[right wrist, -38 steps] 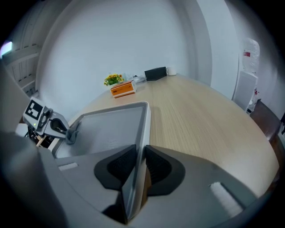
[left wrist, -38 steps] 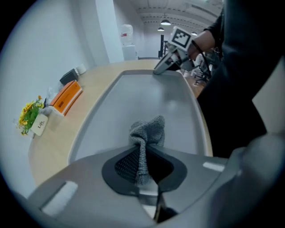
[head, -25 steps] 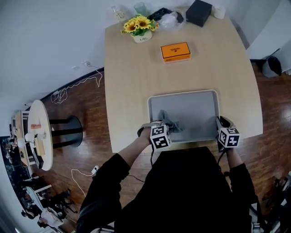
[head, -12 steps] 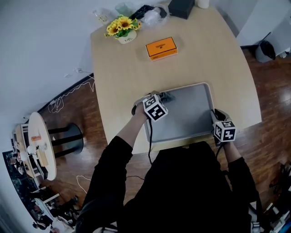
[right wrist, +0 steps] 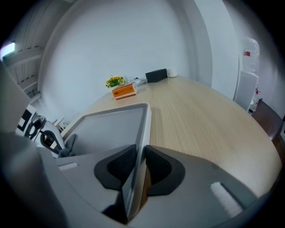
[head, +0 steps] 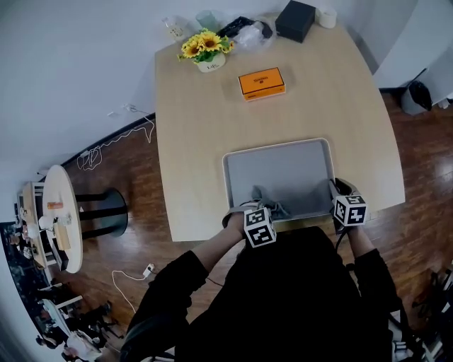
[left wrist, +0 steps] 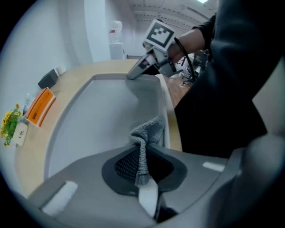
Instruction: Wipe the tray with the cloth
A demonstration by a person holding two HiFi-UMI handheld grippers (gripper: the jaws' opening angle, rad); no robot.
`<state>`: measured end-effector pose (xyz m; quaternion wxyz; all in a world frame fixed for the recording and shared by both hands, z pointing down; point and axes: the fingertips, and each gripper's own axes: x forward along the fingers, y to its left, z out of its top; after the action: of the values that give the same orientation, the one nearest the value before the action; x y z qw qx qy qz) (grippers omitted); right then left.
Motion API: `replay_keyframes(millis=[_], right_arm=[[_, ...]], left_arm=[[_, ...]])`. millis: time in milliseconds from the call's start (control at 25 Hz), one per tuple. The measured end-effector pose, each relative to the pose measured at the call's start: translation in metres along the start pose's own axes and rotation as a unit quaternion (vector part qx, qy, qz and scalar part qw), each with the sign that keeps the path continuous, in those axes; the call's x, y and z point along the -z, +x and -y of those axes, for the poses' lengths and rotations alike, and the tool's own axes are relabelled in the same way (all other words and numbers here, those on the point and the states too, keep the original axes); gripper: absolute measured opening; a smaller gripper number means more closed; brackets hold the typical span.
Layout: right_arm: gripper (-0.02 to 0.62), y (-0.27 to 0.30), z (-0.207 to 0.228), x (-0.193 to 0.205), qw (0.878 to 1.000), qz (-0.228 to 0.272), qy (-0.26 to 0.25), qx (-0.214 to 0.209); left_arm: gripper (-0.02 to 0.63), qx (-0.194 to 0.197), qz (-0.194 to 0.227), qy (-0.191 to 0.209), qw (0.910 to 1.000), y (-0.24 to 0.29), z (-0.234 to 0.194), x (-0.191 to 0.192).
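A grey tray [head: 290, 170] lies at the near edge of the wooden table. A grey cloth [head: 267, 201] rests bunched on the tray's near left part, and my left gripper [head: 260, 211] is shut on it. In the left gripper view the cloth [left wrist: 145, 136] rises from between the pads onto the tray [left wrist: 98, 120]. My right gripper [head: 337, 195] is shut on the tray's near right rim. The right gripper view shows that rim [right wrist: 141, 147] squeezed between its pads, with the cloth [right wrist: 69, 144] at the far left.
An orange box [head: 262, 83] lies beyond the tray. A pot of sunflowers [head: 207, 49], a black box [head: 295, 20] and a clear bag [head: 251, 32] stand at the table's far end. The table edge runs just under both grippers.
My left gripper dragged the cloth from the tray's near edge out to its far left corner and back to the near edge. The right gripper kept its hold on the rim.
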<state>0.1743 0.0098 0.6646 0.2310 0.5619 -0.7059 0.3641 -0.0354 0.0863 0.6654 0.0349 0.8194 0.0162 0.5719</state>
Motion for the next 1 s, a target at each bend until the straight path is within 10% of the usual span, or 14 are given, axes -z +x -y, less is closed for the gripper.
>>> replay_keyframes(millis=[320, 760, 1000], right_arm=[[0.072, 0.000, -0.003, -0.001, 1.000, 0.001, -0.003, -0.004], [0.072, 0.002, -0.004, -0.004, 1.000, 0.003, -0.001, -0.012], [0.072, 0.001, -0.002, -0.001, 1.000, 0.006, 0.001, -0.016]], left_arm=[[0.008, 0.011, 0.009, -0.026, 0.9996, 0.000, -0.011, -0.001], [0.008, -0.086, 0.012, -0.044, 0.9952, -0.001, -0.180, -0.042], [0.008, -0.115, 0.016, -0.062, 0.9913, 0.001, -0.185, -0.053]])
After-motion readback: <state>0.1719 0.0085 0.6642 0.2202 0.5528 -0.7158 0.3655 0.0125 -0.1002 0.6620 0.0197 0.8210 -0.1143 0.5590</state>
